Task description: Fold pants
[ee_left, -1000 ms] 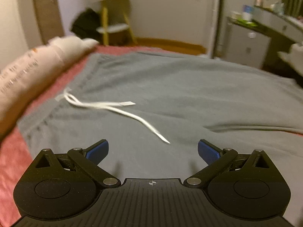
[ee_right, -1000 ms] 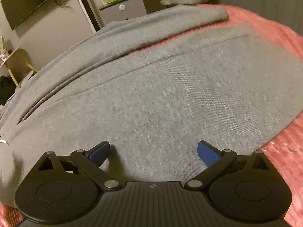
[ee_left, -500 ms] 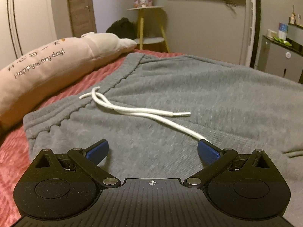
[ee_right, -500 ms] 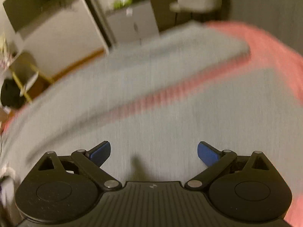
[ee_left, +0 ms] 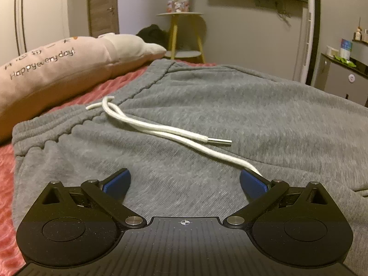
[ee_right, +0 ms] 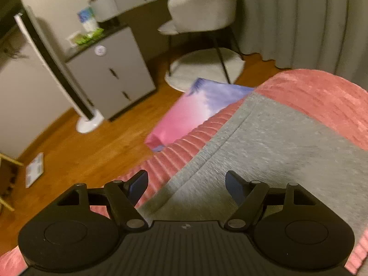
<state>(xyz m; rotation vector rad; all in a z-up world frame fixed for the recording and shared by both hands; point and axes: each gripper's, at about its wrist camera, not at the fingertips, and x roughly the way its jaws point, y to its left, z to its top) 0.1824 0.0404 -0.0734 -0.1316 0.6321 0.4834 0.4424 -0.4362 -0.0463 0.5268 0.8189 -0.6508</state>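
Observation:
Grey sweatpants [ee_left: 230, 105] lie spread on a pink-red bedspread [ee_left: 7, 168]. Their elastic waistband [ee_left: 53, 126] is at the left, and a white drawstring [ee_left: 165, 131] with a metal tip trails across the cloth. My left gripper [ee_left: 184, 181] hovers low over the cloth just below the waistband, open, nothing between its blue pads; the cord's far end runs under the right pad. In the right wrist view a pant leg's hem [ee_right: 230, 124] reaches the bed's edge. My right gripper [ee_right: 186, 184] is above that leg near its cuff, its jaws closing, with no cloth pinched.
A long pink pillow [ee_left: 57, 69] with lettering lies along the left of the bed. Off the bed's edge are a wooden floor [ee_right: 80, 147], a pink and blue board [ee_right: 195, 110], a grey cabinet [ee_right: 110, 76], a chair [ee_right: 202, 7] and curtains [ee_right: 310, 18].
My left gripper sank closer to the waistband area and the drawstring. My right gripper swept along the pant leg to its hem at the bed's edge, and its jaws narrowed.

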